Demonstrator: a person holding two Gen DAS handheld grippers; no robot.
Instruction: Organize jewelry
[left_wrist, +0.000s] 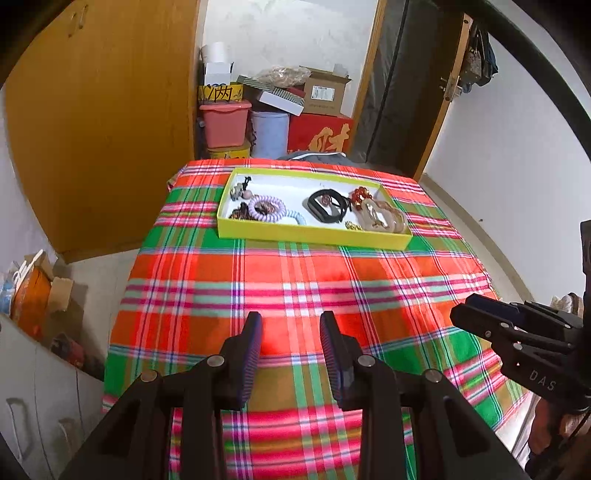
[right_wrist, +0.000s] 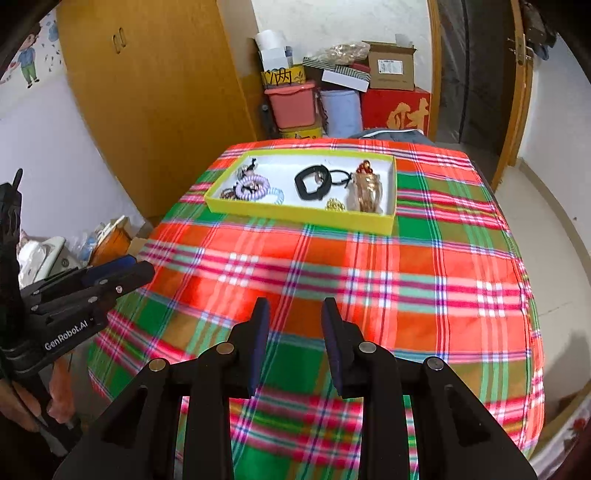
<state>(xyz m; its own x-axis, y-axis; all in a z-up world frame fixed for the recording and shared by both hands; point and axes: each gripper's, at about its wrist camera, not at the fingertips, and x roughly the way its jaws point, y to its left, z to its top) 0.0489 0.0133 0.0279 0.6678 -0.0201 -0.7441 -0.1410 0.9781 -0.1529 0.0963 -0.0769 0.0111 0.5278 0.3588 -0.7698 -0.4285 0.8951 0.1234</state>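
Jewelry all sits in the yellow tray (right_wrist: 299, 216), well ahead of both tools, at the far end of the plaid-covered worktop (right_wrist: 369, 277).

The pieces lie tangled: lifting the lilac coil band (right_wrist: 251, 190) or black band (right_wrist: 312, 182) could drag its neighbours out. Left tool (left_wrist: 290, 319) and right tool (right_wrist: 295, 308) hover parted midway, empty, touching nothing.

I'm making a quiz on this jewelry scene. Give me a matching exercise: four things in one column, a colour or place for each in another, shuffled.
1. tray
2. spiral hair tie
3. black band
4. hair claw

a. middle of the tray
b. yellow-green rim
c. right end of the tray
d. lilac

Pairs: 1-b, 2-d, 3-a, 4-c
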